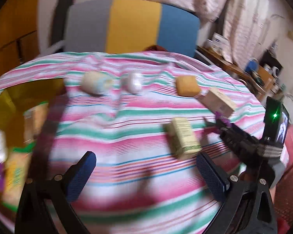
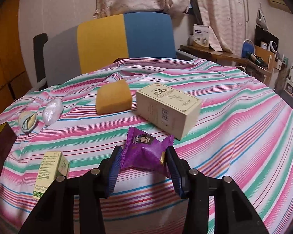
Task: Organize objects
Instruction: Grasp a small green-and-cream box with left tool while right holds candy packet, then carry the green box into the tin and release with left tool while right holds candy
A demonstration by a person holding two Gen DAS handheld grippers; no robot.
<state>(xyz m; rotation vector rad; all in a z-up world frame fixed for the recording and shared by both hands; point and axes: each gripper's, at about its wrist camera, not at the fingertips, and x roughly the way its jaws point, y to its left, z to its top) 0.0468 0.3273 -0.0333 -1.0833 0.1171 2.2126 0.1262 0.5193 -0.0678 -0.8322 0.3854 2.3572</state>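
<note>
Gripping purple candy packet [image 2: 146, 152] | right gripper [image 2: 144, 167] clamped on both sides | left gripper [image 1: 146, 173] open

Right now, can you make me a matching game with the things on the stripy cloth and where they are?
Things:
1. purple snack packet
2. orange sponge
3. cream box
4. small green box

Places:
A. near the left edge in the right wrist view, beside the tool
B. between the right tool's pads
C. lying just right of the sponge
D. far side of the stripy cloth, in front of the chair

Pairs: 1-B, 2-D, 3-C, 4-A
</note>
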